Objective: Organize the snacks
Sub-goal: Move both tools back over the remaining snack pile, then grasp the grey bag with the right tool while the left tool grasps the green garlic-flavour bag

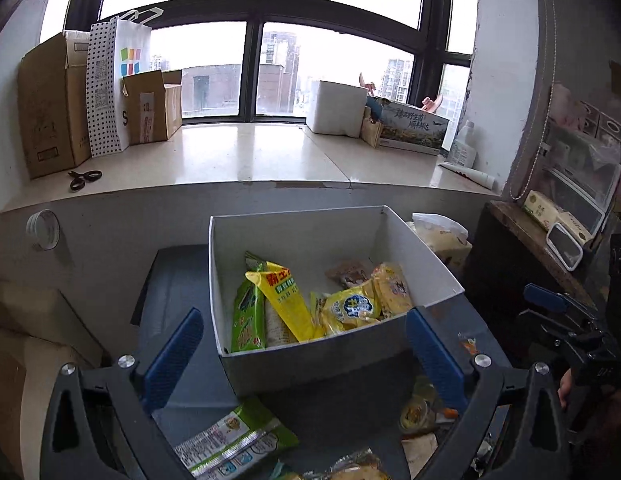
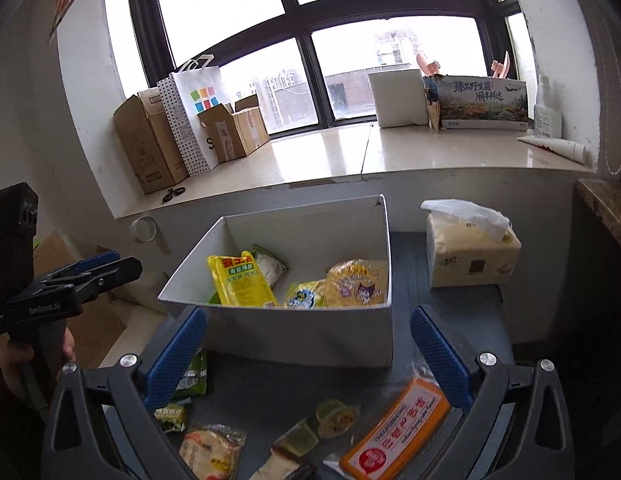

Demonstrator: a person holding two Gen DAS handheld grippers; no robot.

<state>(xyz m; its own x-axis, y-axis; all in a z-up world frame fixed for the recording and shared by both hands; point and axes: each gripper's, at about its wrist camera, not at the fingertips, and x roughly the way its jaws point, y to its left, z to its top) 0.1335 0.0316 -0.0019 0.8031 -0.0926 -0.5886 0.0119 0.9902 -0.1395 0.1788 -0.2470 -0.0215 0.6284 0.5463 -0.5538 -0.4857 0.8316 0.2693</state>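
A white open box (image 1: 422, 268) (image 2: 294, 332) stands on a grey table and holds several snack packets: a yellow pouch (image 1: 284, 300) (image 2: 238, 282), a green one (image 1: 246, 316), and yellow round-cake packs (image 1: 390, 288) (image 2: 356, 282). Loose snacks lie in front of the box: a green-white packet (image 1: 234, 440), an orange packet (image 2: 394, 428), a round cracker pack (image 2: 212, 450), small jelly cups (image 2: 334, 414). My left gripper (image 1: 306, 344) is open and empty, just short of the box's near wall. My right gripper (image 2: 308, 346) is open and empty above the loose snacks.
A tissue pack (image 2: 470, 252) sits right of the box. A windowsill (image 1: 246, 152) behind carries cardboard boxes (image 1: 50, 104), a dotted paper bag (image 1: 110, 88), scissors (image 1: 84, 179) and a white foam box (image 1: 338, 108). A dark shelf (image 1: 522, 232) stands at right.
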